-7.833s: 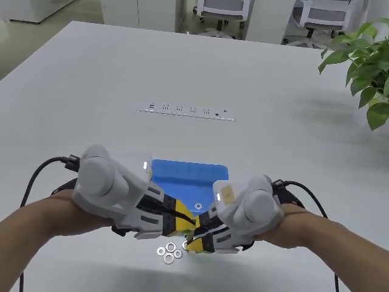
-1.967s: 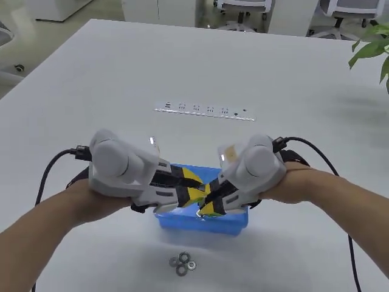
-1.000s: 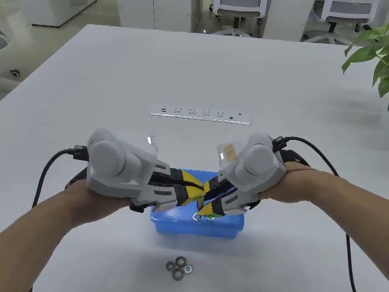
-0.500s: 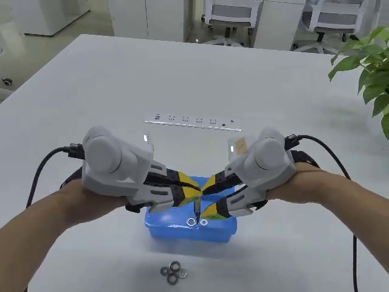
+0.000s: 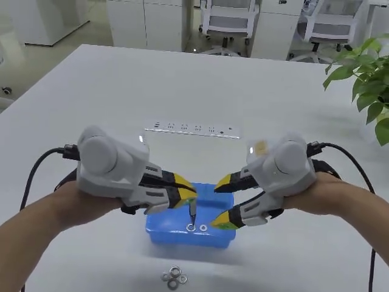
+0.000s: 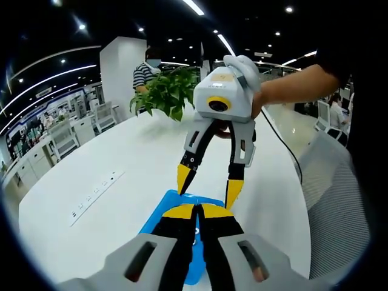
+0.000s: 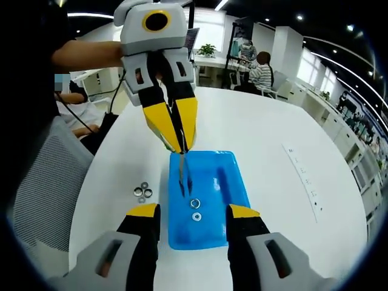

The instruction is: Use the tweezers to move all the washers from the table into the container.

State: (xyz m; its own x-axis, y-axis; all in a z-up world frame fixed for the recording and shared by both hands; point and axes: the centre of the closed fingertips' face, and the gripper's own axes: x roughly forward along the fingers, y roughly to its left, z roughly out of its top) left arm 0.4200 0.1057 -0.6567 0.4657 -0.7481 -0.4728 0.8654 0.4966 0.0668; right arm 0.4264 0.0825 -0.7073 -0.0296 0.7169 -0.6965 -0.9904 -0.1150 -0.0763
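- left gripper (image 5: 185,192): jaws closed on tweezers (image 5: 192,213); the tips point down into the container, just above the two washers. Cannot tell whether they touch.
- right gripper (image 5: 222,204): jaws spread wide, holding nothing, facing the left gripper over the container's right side.
- container (image 5: 182,238): blue, shallow, on the white table (image 5: 273,109).
- two washers (image 7: 195,210): side by side inside the container.
- loose washers (image 5: 173,278): small cluster on the table, near the container's front wall and apart from it.
- power strip (image 5: 193,129): beyond the container.

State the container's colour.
The container is blue; it shows best in the right gripper view.
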